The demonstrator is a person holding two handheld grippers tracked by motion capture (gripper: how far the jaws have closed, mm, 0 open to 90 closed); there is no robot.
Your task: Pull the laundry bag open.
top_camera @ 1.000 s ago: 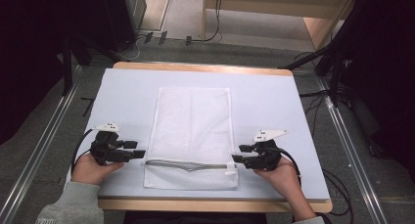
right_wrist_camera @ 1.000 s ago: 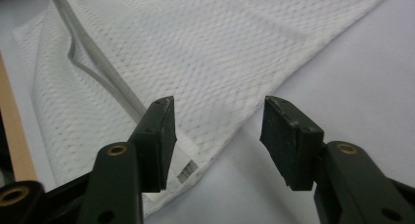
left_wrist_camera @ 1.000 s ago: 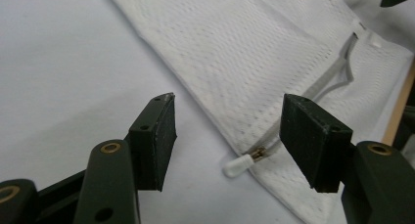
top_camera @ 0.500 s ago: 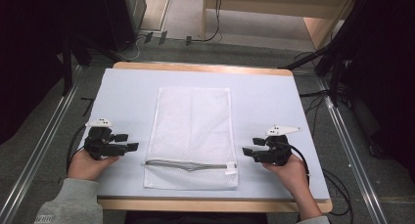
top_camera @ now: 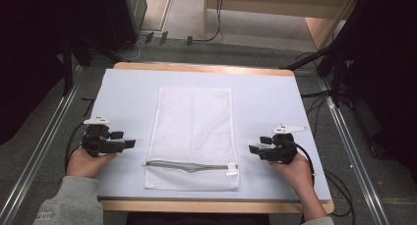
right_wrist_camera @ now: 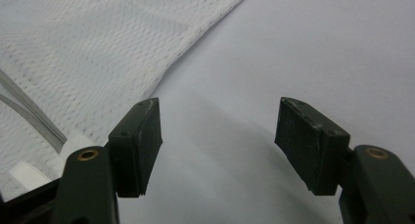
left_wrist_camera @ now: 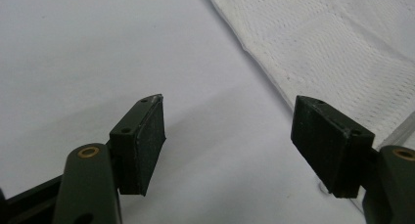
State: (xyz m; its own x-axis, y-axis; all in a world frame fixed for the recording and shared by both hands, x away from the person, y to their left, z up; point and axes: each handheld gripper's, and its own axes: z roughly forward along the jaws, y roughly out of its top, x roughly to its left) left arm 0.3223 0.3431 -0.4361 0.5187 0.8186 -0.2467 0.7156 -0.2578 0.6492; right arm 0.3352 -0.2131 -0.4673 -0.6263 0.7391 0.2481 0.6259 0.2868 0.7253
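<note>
My left tool (top_camera: pixel 129 143) and right tool (top_camera: pixel 254 149) have just been opening — both gape wide, nothing between them — flanking the white mesh bag (top_camera: pixel 193 136) lying flat mid-surface (top_camera: pixel 123 95).

A flat white mesh bag (top_camera: pixel 193 136) covers the worktop (top_camera: pixel 123 97) centre. Bare worktop lies open at nine, three and twelve o'clock, with nothing upright blocking passage.

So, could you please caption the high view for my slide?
Open tongs, left and right, flank a flat mesh bag.
</note>
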